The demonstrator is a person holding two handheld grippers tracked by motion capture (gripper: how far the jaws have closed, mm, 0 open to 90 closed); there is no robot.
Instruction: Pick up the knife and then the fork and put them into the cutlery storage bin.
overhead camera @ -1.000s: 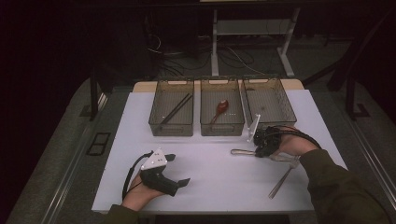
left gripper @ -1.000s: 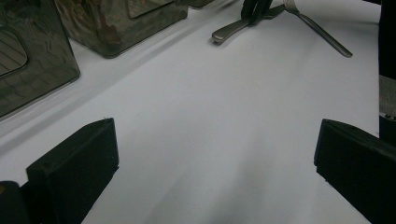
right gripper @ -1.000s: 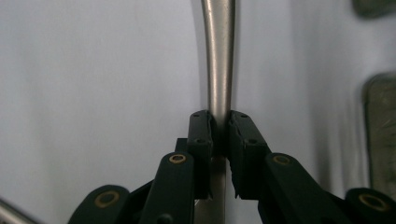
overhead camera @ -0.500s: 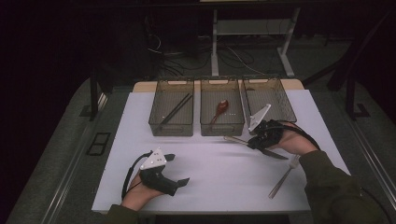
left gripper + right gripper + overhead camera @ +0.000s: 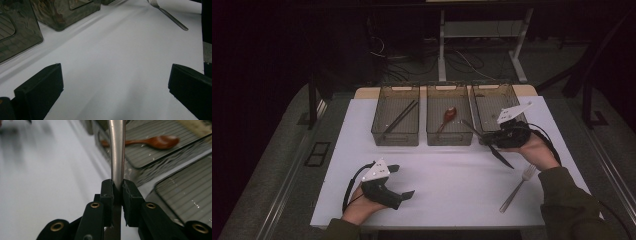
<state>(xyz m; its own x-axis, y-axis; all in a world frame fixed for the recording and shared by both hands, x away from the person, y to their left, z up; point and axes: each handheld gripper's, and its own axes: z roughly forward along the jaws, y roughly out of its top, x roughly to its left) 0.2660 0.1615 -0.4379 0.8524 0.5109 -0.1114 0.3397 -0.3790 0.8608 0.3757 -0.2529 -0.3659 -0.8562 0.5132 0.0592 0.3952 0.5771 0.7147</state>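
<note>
Right gripper (image 5: 496, 136) is clamped on a metal utensil handle (image 5: 117, 152), jaws pinched tight on its flat sides; which utensil it is I cannot tell. It hangs at the front edge of the right-hand bin (image 5: 492, 100), with the fork (image 5: 517, 187) lying on the white mat (image 5: 447, 175). I keep the handle level, clear the rim, then lower. Left gripper (image 5: 398, 181) rests wide open, empty.
</note>
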